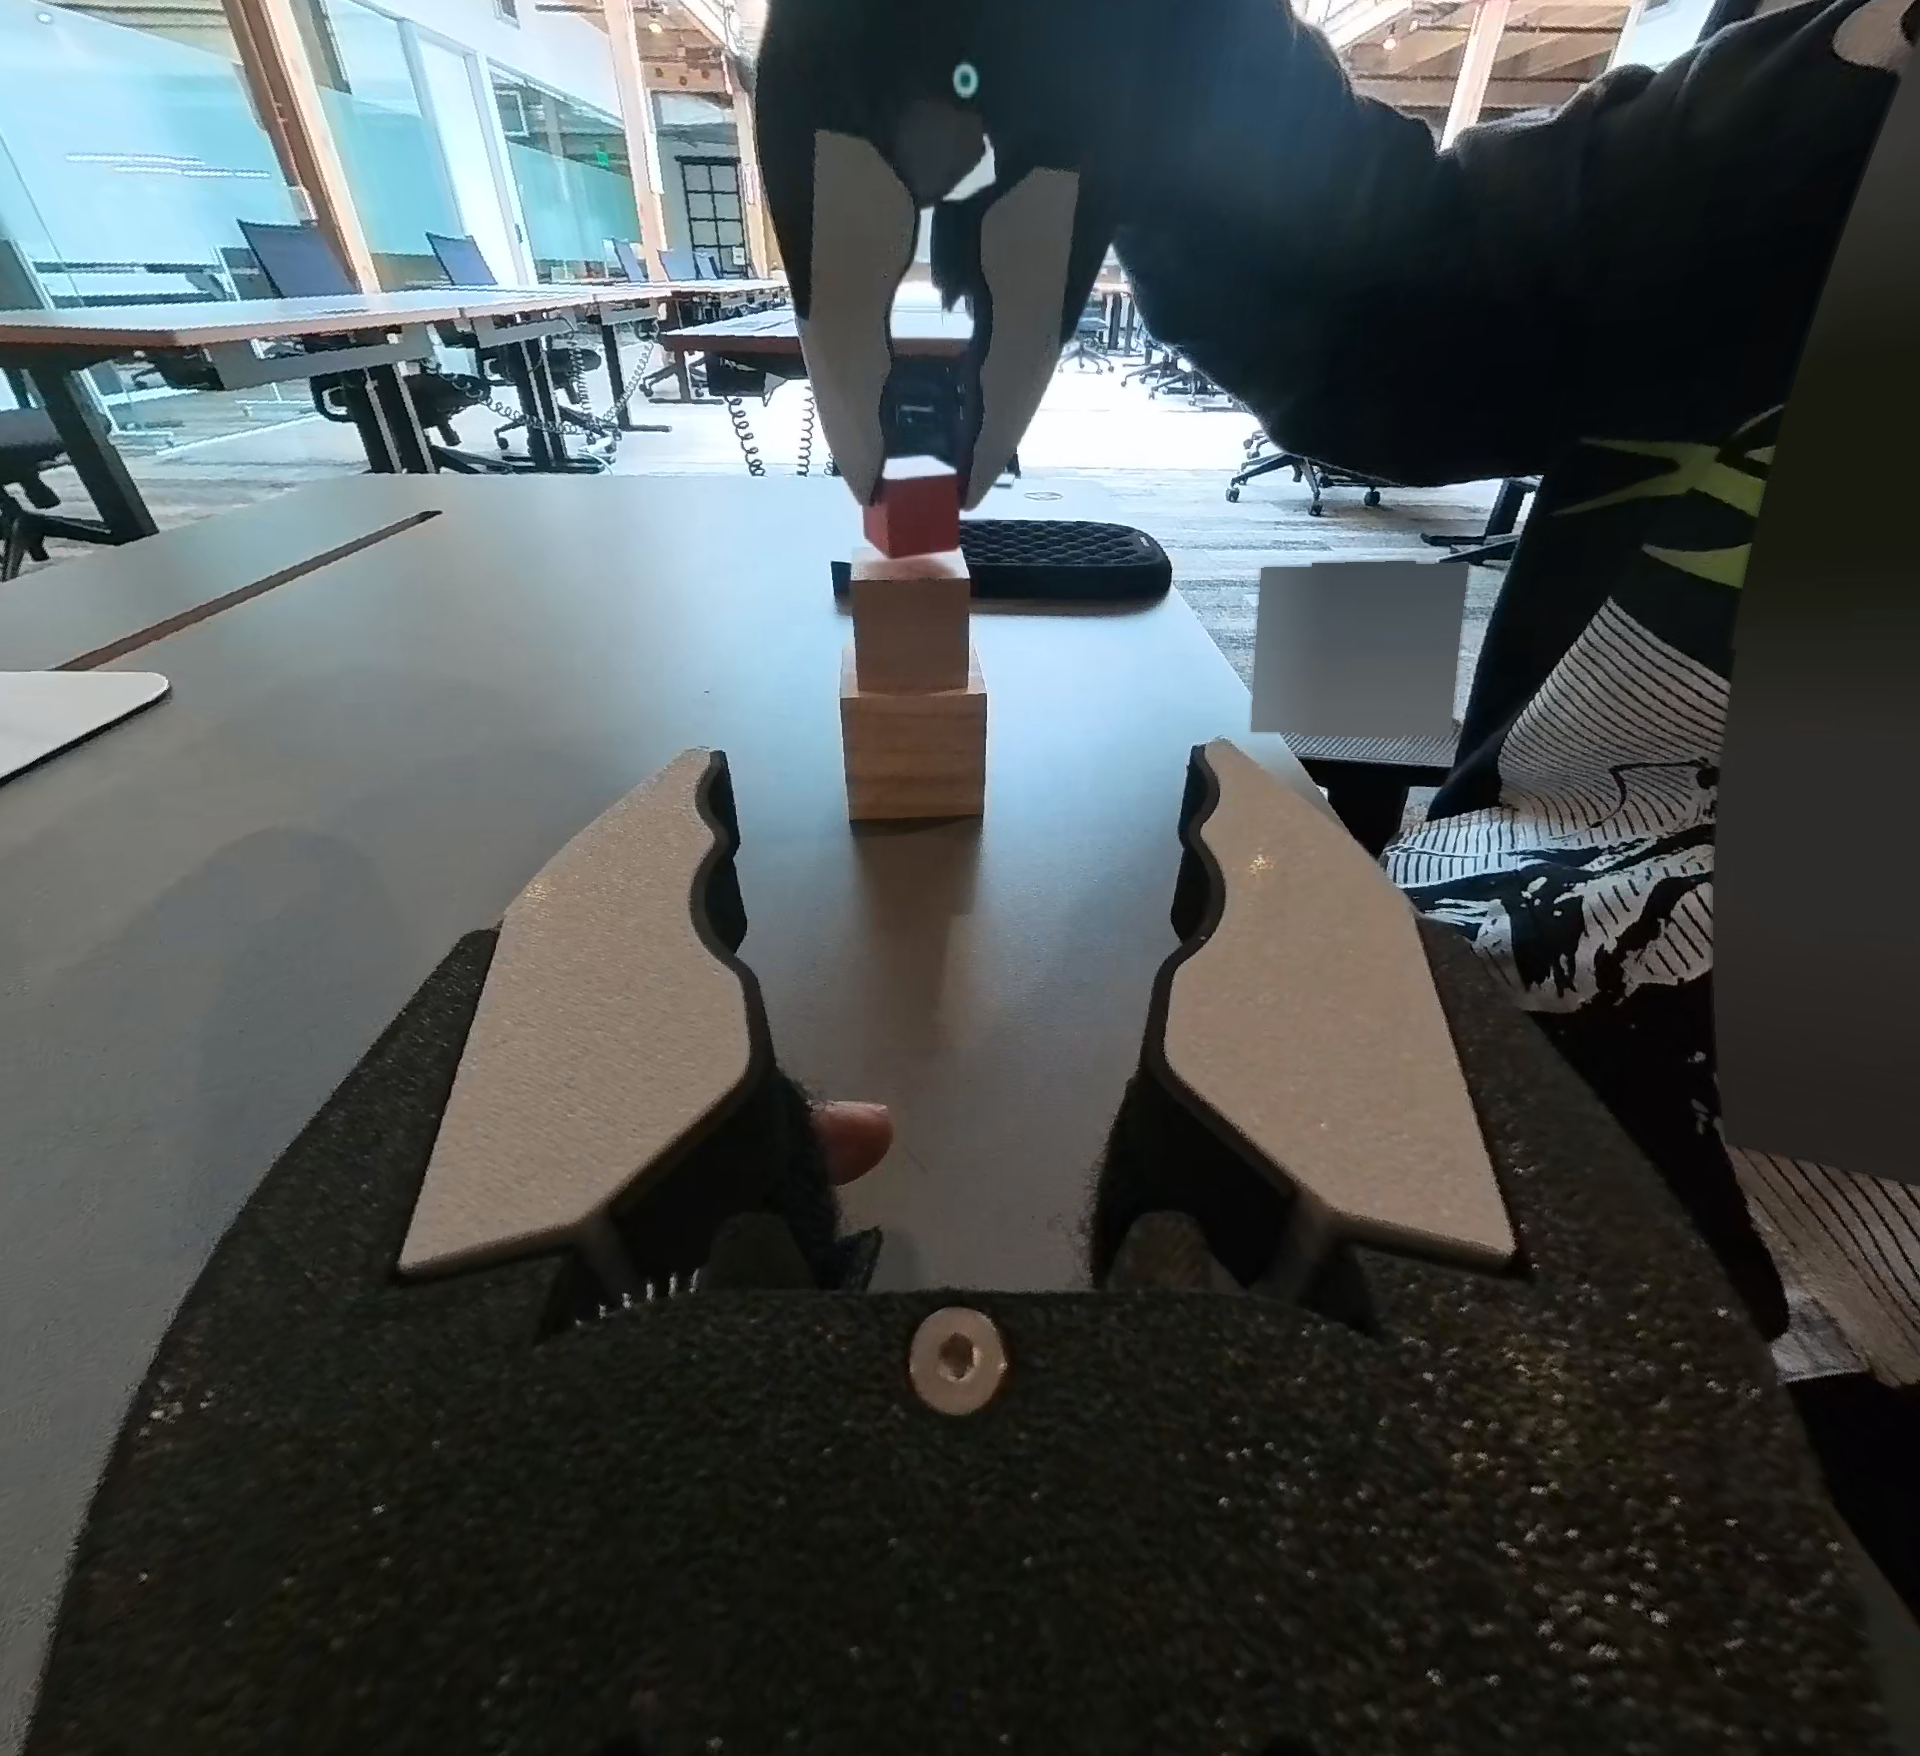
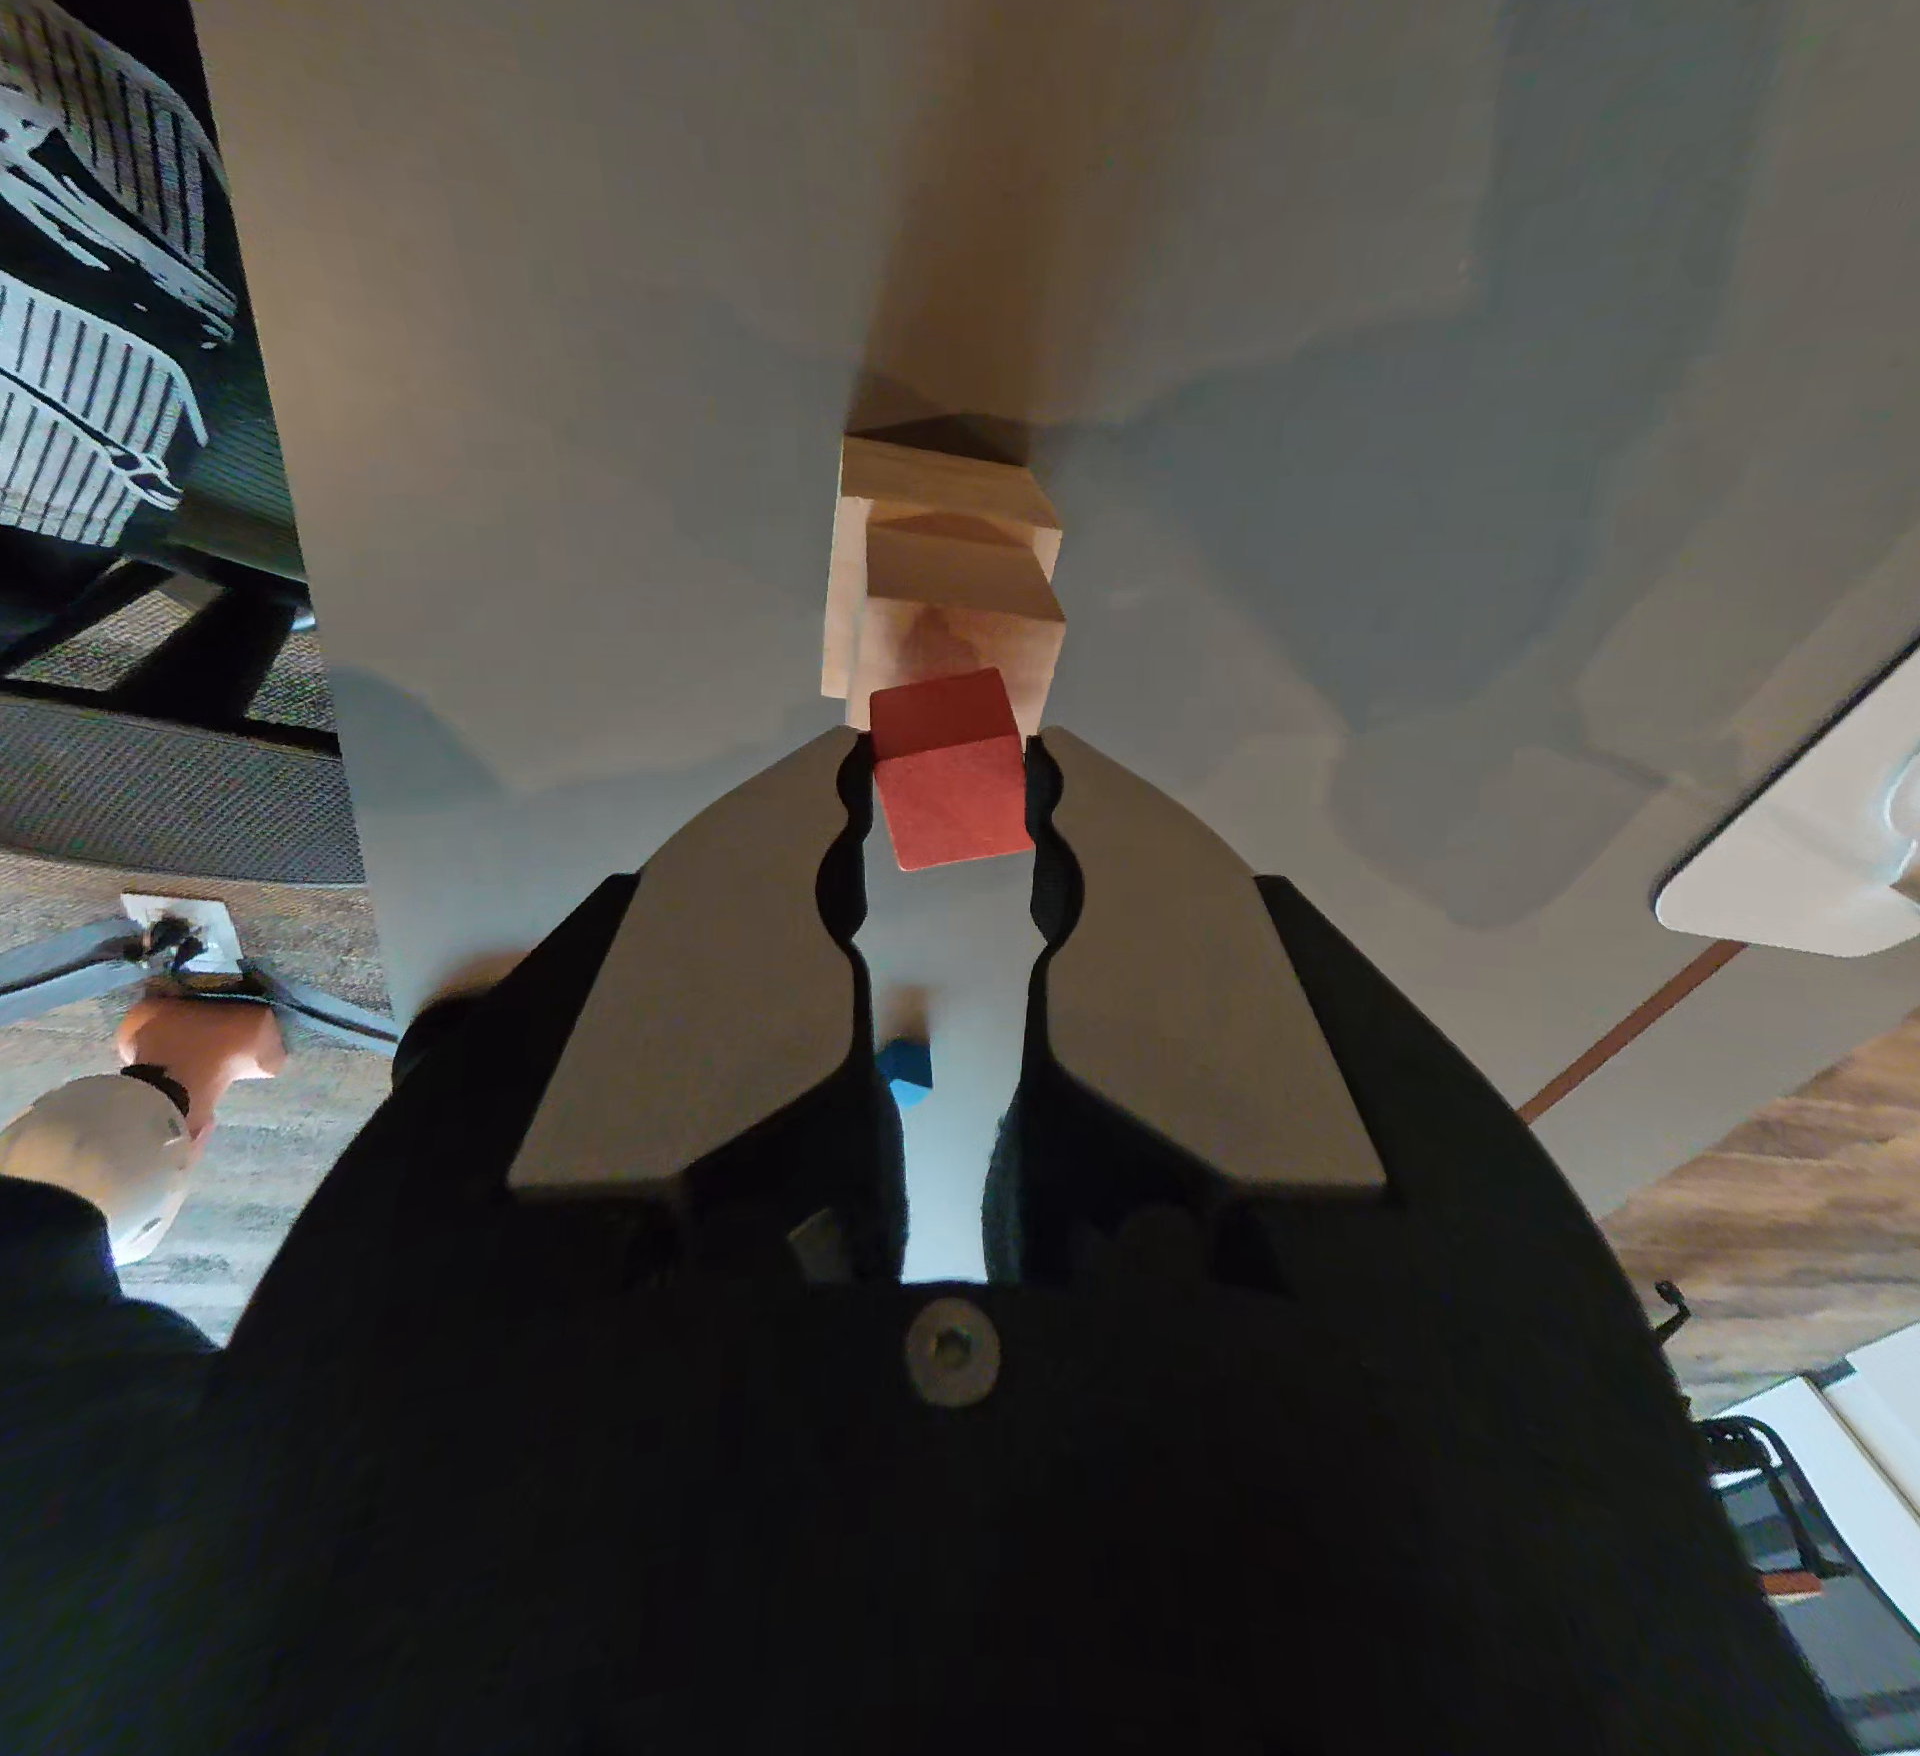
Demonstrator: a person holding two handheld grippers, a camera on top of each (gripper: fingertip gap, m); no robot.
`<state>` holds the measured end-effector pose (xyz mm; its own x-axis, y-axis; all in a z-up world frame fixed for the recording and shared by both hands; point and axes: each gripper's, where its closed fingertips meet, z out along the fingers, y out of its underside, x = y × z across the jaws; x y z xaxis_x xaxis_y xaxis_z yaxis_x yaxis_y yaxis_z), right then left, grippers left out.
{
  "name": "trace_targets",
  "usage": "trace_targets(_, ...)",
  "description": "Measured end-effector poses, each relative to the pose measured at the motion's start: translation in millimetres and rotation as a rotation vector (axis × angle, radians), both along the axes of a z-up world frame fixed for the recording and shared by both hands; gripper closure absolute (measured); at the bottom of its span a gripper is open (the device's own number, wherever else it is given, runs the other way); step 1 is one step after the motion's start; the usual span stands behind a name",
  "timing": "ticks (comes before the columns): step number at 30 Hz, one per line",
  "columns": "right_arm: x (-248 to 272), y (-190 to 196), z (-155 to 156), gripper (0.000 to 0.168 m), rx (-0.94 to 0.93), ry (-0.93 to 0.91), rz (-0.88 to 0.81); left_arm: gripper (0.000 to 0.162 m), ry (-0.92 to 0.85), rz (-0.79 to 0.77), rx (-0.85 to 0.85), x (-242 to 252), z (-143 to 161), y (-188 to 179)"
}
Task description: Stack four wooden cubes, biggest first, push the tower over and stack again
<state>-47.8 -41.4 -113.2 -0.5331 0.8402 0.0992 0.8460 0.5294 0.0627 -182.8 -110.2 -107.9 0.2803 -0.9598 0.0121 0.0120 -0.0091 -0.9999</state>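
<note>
- A red cube (image 1: pixel 912 513) is grasped by the right gripper (image 1: pixel 914 491) just above two stacked pale wooden cubes (image 1: pixel 912 688), slightly tilted.
- The left gripper (image 1: pixel 961 797) is held released at 6 o'clock of the stack.
- A blue cube (image 2: pixel 902 1072) is seen on the bench (image 1: pixel 468 719).

The left wrist view sat low over the table (image 1: pixel 416 771), facing level along it toward the stack (image 1: pixel 912 688), which stood near, just past its own gripper (image 1: pixel 956 813). Beyond the stack it took in the right gripper (image 1: pixel 914 491) from the front, and open office behind. The right wrist view looked steeply down from above the stack (image 2: pixel 940 563), very near, its gripper (image 2: pixel 948 750) at the stack's top. Both views shared the stack, the red cube (image 1: pixel 912 517) (image 2: pixel 951 797) over it and the table (image 2: pixel 623 252) around it.
</note>
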Motion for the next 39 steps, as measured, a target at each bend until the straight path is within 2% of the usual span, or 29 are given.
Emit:
trace_targets(29, -4.1, 3.2, -7.2, 0.140, -0.013, 0.015, 0.003, 0.082, -0.002, 0.000, -0.003, -0.2, 0.2, 0.2)
trace_targets(33, -3.6, 2.4, -1.7, 0.129, -0.010, 0.034, -0.004, 0.082, -0.004, -0.001, -0.004, -0.3, 0.3, 0.2)
trace_targets(39, 15.8, 16.1, 27.2, 0.116, 0.008, 0.146, -0.103, 0.082, -0.003, -0.001, -0.003, -0.3, 0.2, 0.0)
